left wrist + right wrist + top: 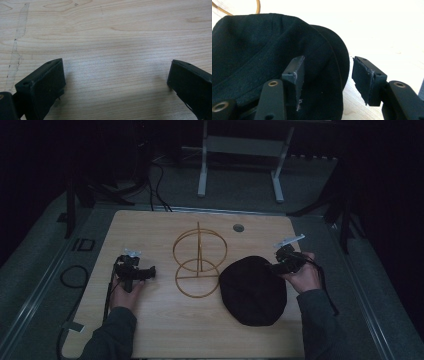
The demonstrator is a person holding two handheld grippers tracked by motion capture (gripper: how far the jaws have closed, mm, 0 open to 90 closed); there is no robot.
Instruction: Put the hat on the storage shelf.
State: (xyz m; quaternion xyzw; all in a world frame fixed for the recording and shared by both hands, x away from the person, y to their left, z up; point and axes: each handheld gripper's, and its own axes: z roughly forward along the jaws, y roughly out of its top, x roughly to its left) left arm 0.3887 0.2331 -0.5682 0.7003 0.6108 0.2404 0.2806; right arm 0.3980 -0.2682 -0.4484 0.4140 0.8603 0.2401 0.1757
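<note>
The desk (150,330) is a pale wood-grain board with rounded corners and a small round grommet (238,227) near its far edge. On its right half, closer to the near edge than the far one, lies the black hat (252,291), the largest thing on the board: a soft, matte, felt-like cloth cap, rounded in outline, with a domed crown and a flat brim that juts out at one side, as the right gripper view (262,50) shows. Just left of it, about mid-desk, stands the wire stand (199,262), made of thin golden hoops around an upright rod, with a ring at its foot lying on the wood; the hat's left edge lies just beside that ring.

The right gripper (283,264) sits at the hat's far right edge, near the desk's right edge. Its jaws stand wide apart: in the right gripper view (327,80) one black finger (295,72) lies over the crown's cloth, the other over bare wood just past the brim, and the brim's edge lies between them without being pinched. The left gripper (142,272) hovers over the left half of the desk, well apart from the hat; in the left gripper view (115,77) its blocky black jaws are spread wide over bare wood grain.
</note>
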